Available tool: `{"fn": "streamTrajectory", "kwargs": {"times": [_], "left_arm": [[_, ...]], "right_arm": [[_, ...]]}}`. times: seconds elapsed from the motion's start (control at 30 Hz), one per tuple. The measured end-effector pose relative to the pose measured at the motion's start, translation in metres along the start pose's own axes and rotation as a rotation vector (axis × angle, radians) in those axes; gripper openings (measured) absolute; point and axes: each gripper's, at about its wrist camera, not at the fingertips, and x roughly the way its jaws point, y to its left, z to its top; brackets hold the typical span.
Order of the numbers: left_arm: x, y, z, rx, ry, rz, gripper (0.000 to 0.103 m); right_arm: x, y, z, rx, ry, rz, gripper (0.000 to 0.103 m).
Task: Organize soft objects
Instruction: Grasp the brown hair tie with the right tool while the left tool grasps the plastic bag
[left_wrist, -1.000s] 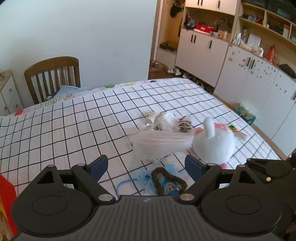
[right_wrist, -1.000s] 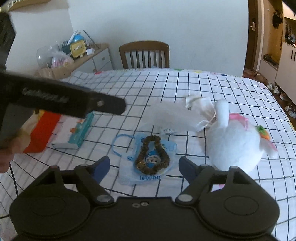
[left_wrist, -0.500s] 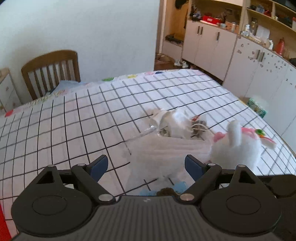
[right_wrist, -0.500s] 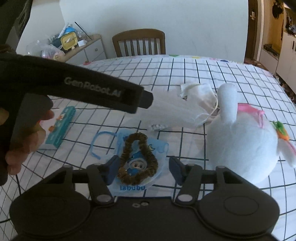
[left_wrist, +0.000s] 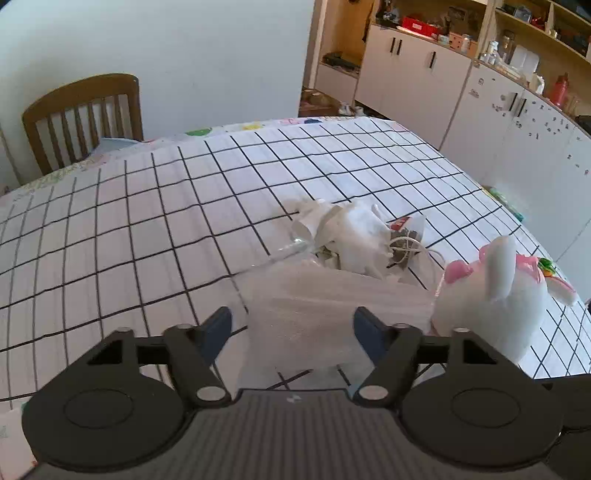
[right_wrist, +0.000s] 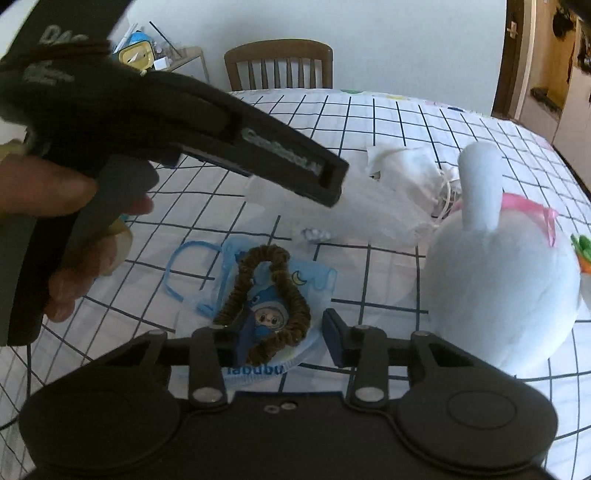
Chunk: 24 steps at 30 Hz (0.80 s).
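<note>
Sorting has barely begun; your right gripper (right_wrist: 279, 339), jaws just closing, straddles the brown scrunchie (right_wrist: 271, 295) unclamped beside the white plush rabbit (right_wrist: 495, 280); your left gripper (left_wrist: 291, 325), also closing, brackets the clear plastic bag (left_wrist: 314, 306), not yet pinched.

Wooden chair (left_wrist: 83, 110) at far table edge — white cabinets (left_wrist: 417, 74), red bottle (left_wrist: 559, 88).

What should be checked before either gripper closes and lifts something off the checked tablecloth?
1. Translucent white plastic bag between the left gripper jaws: ok; jaws have just been closing.
2. Left pads pressing on the bag: not ok, gaps show at both pads.
3. Brown fuzzy hair scrunchie between the right gripper jaws, which have just been closing: ok.
4. Right pads gripping the scrunchie: cannot tell.
5. Blue cartoon-print face mask clear of that grip: not ok, it lies directly beneath.
6. White plush rabbit outside both jaws: ok.
</note>
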Motion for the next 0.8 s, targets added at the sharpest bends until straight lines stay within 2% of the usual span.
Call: {"fn": "streamTrajectory", "kwargs": {"times": [0.1, 0.2, 0.43, 0.53, 0.8], "left_arm": [[0.001, 0.0, 0.0, -0.004, 0.003, -0.007, 0.053], [0.0, 0.002, 0.001, -0.006, -0.002, -0.009, 0.035], [-0.007, 0.008, 0.002, -0.007, -0.015, 0.003, 0.018], [-0.012, 0.01, 0.0, -0.002, -0.028, 0.012, 0.015], [-0.034, 0.015, -0.002, -0.012, -0.064, 0.01, 0.014]], "right_arm": [[0.0, 0.001, 0.002, -0.016, 0.002, -0.023, 0.026], [-0.001, 0.003, 0.001, -0.02, 0.0, -0.03, 0.02], [-0.008, 0.005, 0.001, -0.037, -0.029, -0.043, 0.013], [-0.01, 0.005, 0.002, -0.04, -0.038, -0.043, 0.008], [-0.031, 0.006, 0.003, -0.04, -0.104, -0.04, 0.007]]}}
